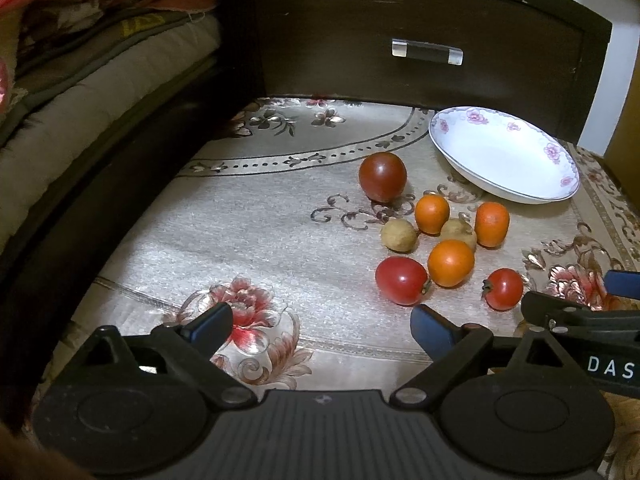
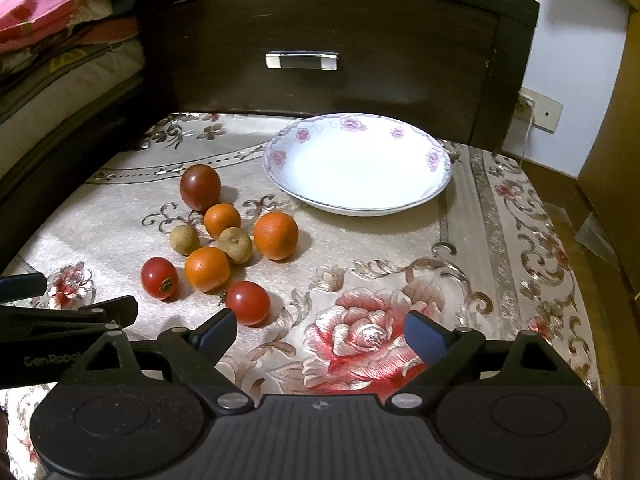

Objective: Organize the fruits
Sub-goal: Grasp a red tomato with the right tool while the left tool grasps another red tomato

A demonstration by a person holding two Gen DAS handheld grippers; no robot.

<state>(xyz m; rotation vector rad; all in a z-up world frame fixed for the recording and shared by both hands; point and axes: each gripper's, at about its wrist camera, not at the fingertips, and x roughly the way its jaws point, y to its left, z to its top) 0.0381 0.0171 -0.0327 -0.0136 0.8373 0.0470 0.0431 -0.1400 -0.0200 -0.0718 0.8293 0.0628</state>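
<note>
Several small fruits lie loose on a floral cloth: a dark red tomato (image 1: 382, 176) (image 2: 200, 187), three small oranges (image 1: 451, 263) (image 2: 276, 235), two brown longans (image 1: 398, 234) (image 2: 235, 245) and two red cherry tomatoes (image 1: 401, 280) (image 2: 248, 303). An empty white plate (image 1: 520, 194) (image 2: 424, 196) with pink flowers stands behind them. My left gripper (image 1: 322, 326) is open and empty, near and left of the fruits. My right gripper (image 2: 320, 332) is open and empty, just right of the nearest red tomato.
A dark wooden drawer front with a clear handle (image 1: 427, 51) (image 2: 302, 60) rises behind the cloth. Stacked bedding (image 1: 100, 40) (image 2: 60, 40) lies to the left. A wall socket (image 2: 540, 109) and floor sit past the right edge.
</note>
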